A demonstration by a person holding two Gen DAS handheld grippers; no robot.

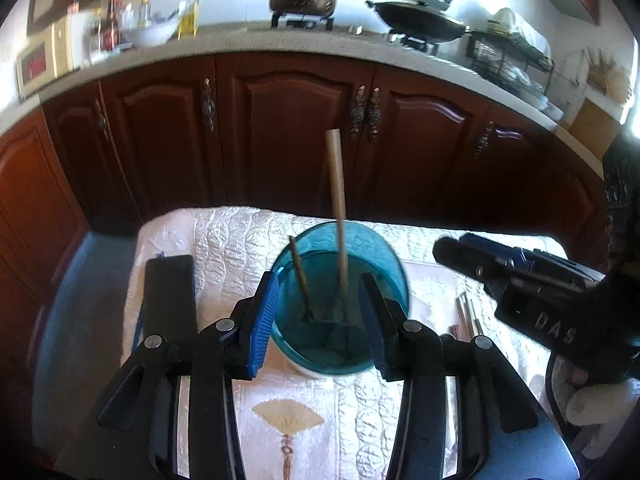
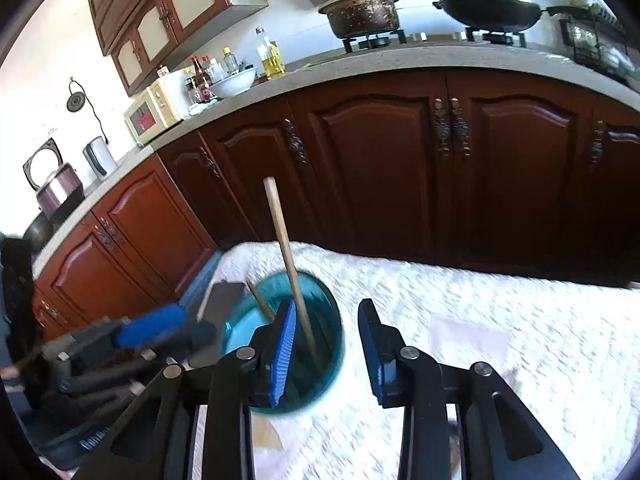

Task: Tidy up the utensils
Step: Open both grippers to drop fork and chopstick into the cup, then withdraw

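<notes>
Both grippers, left gripper (image 1: 318,316) and right gripper (image 2: 326,350), part-open, holding nothing. Wooden utensil (image 1: 336,208) and fork (image 1: 300,276) stand in teal cup (image 1: 384,256). Next: fetch chopsticks (image 1: 468,316) lying beside it.

Translucent teal plastic cup (image 1: 340,300), glossy, holding a matt pale wooden stick (image 1: 335,200) and a thinner dark-handled utensil (image 1: 299,276). Beneath it, a white quilted cloth (image 1: 224,232) with satin sheen. At left, a smooth matt black slab (image 1: 170,292). Gripper pads (image 1: 264,320): ribbed blue rubber-like material on matt black plastic. Far cabinets (image 1: 280,128): polished reddish-brown wood; speckled stone-like countertop (image 1: 280,42).
</notes>
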